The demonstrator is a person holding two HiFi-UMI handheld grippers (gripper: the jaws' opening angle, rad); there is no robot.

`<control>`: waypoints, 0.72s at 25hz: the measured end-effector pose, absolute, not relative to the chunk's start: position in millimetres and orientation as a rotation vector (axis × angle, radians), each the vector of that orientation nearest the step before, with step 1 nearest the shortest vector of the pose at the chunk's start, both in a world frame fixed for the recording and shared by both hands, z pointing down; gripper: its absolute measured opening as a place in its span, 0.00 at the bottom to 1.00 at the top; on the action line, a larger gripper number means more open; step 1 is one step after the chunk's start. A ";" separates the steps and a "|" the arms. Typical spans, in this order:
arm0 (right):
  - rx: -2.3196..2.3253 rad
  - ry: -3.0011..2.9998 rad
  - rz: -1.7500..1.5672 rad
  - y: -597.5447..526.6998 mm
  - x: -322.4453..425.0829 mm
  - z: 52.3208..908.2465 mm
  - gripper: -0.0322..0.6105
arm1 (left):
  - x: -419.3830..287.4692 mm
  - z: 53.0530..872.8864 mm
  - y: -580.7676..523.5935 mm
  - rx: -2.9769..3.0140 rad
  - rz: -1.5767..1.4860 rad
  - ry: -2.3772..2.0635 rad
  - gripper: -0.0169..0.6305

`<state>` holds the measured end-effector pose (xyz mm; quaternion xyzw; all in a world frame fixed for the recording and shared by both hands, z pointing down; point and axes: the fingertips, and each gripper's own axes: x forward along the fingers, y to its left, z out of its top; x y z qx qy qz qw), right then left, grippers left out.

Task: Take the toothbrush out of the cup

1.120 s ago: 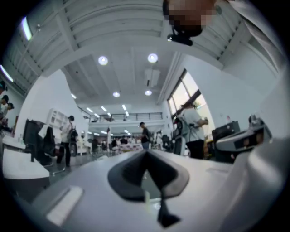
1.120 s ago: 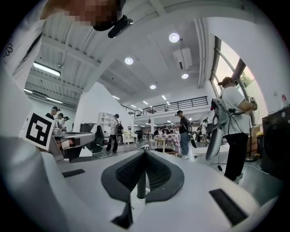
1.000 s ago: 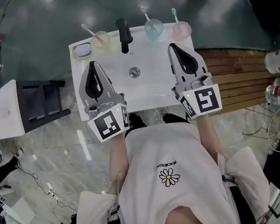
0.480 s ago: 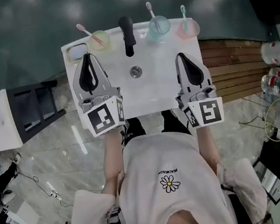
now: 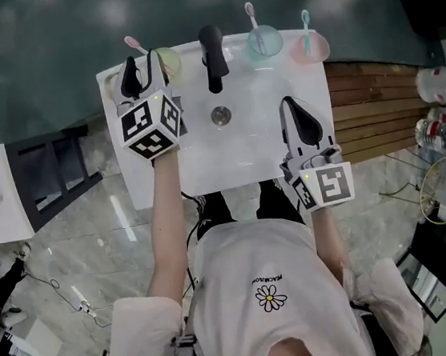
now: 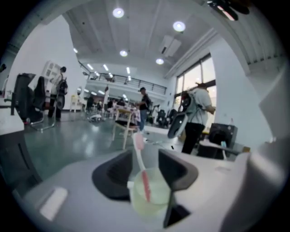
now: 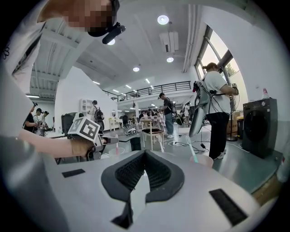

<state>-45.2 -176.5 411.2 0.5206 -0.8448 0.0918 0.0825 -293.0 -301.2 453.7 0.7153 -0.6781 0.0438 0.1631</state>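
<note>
A pink toothbrush (image 5: 135,44) stands in a pale yellow-green cup (image 5: 167,59) at the back left of the white washbasin (image 5: 252,149). My left gripper (image 5: 137,66) is at that cup. In the left gripper view its jaws are opening, and the toothbrush (image 6: 139,152) and the cup (image 6: 154,201) show between the fingers (image 6: 113,174); the pads do not press on them. My right gripper (image 5: 295,106) hovers over the basin's front right, shut and empty (image 7: 144,156).
A black faucet (image 5: 211,50) stands at the back centre above the drain (image 5: 221,116). A blue cup (image 5: 264,41) and a pink cup (image 5: 309,45), each with a toothbrush, stand at the back right. A wooden platform (image 5: 375,106) lies to the right and a dark rack (image 5: 52,166) to the left.
My left gripper has moved forward from the basin's front left to the yellow-green cup, and its jaws now stand apart. The right gripper has stayed near the front right.
</note>
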 end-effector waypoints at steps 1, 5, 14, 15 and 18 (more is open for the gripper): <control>1.558 -2.520 0.276 -177.0 -45.5 412.2 0.05 | -293.9 460.2 -305.1 2.026 0.129 -1.920 0.29; 1.576 -2.503 0.290 -176.5 -44.4 417.5 0.05 | -291.1 473.6 -312.0 2.037 0.203 -1.907 0.28; 1.584 -2.476 0.272 -175.7 -43.8 419.4 0.05 | -292.0 490.2 -321.0 1.982 0.264 -1.875 0.19; 1.591 -2.471 0.272 -175.8 -41.7 419.8 0.05 | -292.7 491.8 -320.8 1.973 0.266 -1.878 0.15; 1.615 -2.465 0.274 -177.5 -36.0 417.8 0.05 | -295.0 492.1 -321.8 1.957 0.261 -1.888 0.13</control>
